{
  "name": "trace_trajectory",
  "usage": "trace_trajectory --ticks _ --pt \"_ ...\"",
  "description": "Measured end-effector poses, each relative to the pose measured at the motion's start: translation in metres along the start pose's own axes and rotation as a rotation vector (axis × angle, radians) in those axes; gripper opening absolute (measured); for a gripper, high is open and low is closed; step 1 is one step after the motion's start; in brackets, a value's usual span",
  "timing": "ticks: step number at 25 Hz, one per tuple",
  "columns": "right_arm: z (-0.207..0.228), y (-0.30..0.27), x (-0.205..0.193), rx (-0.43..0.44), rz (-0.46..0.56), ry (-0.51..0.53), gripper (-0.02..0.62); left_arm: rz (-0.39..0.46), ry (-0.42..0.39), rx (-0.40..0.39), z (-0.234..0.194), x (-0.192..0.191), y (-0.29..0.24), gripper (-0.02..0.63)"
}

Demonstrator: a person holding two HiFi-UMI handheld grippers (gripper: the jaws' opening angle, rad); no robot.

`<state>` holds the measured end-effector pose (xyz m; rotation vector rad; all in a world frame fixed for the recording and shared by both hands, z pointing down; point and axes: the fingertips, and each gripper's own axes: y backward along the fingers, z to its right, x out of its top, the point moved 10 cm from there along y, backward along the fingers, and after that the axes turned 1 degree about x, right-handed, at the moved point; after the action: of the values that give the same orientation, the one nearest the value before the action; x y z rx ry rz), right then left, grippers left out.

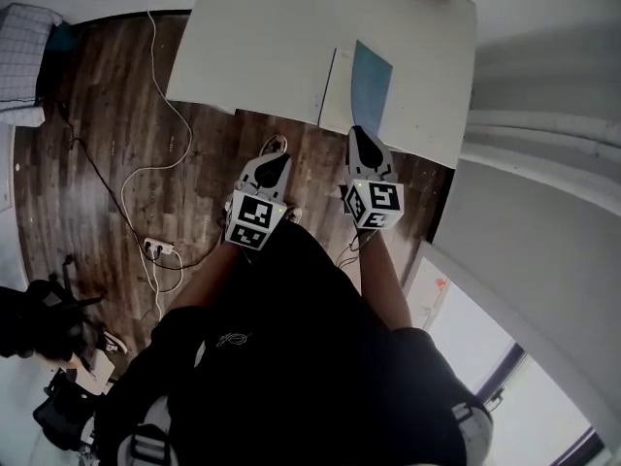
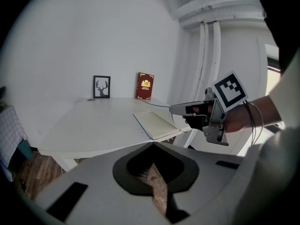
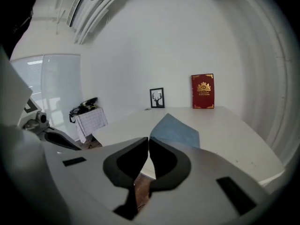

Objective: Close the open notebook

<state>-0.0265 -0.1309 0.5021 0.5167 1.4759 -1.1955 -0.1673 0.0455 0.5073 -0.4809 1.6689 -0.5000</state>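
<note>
Both forearms reach forward. The left gripper (image 1: 275, 155) and right gripper (image 1: 360, 136) tilt slightly down at the table (image 1: 262, 37) edge near the open notebook (image 1: 357, 90). Both jaws are pinched together, empty.

The left gripper (image 1: 275, 158), jaws together and empty, hangs just short of the table (image 1: 262, 37) edge. The right gripper (image 1: 359, 136), likewise closed on nothing, overlaps that edge.

Soft, even daylight fills the room; the window (image 3: 56, 88) in the right gripper view is washed out. The white table (image 1: 272, 37) glares pale, and the open notebook (image 1: 357, 90) casts hardly any shadow. Both gripper views bulge fisheye-style, with black corners and blurred foregrounds
</note>
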Motion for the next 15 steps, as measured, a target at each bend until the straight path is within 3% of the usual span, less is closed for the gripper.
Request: trace_trajectory --ticks 15 --pt "-0.014 -0.039 -0.02 0.077 -0.146 0.066 0.034 -0.019 0.068 0.058 -0.033 -0.009 -0.009 0.003"
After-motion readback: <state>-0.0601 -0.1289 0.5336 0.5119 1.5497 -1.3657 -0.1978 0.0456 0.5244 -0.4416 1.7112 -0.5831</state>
